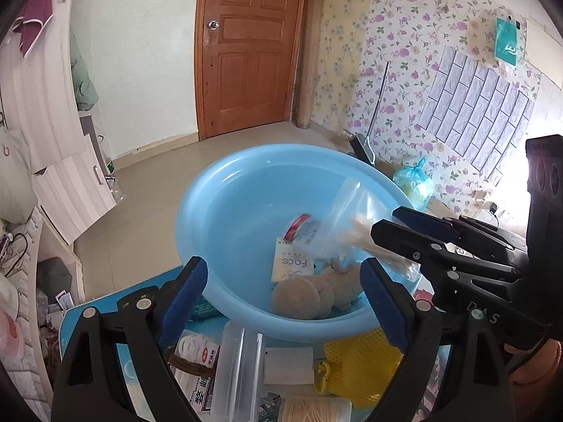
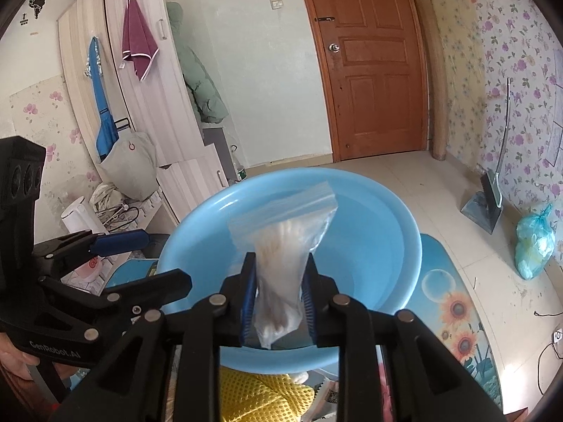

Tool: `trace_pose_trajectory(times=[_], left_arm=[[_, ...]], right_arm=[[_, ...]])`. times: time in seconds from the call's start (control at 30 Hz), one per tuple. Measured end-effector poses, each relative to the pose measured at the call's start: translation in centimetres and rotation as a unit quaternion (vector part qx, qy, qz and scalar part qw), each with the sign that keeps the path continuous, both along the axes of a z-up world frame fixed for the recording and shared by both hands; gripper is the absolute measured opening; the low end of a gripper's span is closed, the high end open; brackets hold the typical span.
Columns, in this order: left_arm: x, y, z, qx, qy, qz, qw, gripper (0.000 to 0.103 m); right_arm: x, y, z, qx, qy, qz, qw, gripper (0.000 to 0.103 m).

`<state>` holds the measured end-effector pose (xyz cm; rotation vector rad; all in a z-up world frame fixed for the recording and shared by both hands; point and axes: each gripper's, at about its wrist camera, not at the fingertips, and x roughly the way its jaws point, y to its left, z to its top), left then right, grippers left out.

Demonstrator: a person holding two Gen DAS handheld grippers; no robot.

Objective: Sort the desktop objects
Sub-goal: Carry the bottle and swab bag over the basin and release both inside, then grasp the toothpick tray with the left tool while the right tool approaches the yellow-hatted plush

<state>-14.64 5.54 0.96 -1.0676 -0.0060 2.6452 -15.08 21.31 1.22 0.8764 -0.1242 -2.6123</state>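
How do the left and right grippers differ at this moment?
The right gripper is shut on the clear zip bag above the blue basin; the left gripper is open and holds nothing. The right is over the basin, the left at its near rim. Both have blue-padded black fingers.

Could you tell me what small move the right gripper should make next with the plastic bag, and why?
Probably open the jaws and release. The right gripper holds the clear zip bag above the blue basin, where other sorted items already lie, so it should drop inside.
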Motion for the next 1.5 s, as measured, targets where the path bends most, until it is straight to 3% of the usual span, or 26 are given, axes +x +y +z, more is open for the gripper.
trace_pose_trajectory(times=[0.07,0.17,0.63,1.03,1.5], left_arm=[[0.3,0.1,0.0,-0.001,0.000,-0.001,1.0000,0.088],[0.9,-0.1,0.1,-0.001,0.001,0.001,1.0000,0.088],[5.0,-2.0,-1.3,0.003,-0.009,0.030,0.9995,0.089],[9.4,-3.4,-4.3,-0.006,-0.035,0.036,0.9987,0.089],[12.0,-2.9,-7.5,-0.010,-0.057,0.009,0.9983,0.094]], right_arm=[[0.2,-0.1,0.1,0.002,0.001,-0.001,1.000,0.038],[0.5,0.1,0.4,-0.001,0.008,-0.007,1.000,0.045],[3.5,0.8,0.5,0.003,-0.001,-0.016,1.000,0.045],[7.1,0.7,-1.8,0.017,-0.028,-0.012,0.999,0.045],[8.7,0.4,-3.5,0.033,-0.054,-0.006,0.998,0.045]])
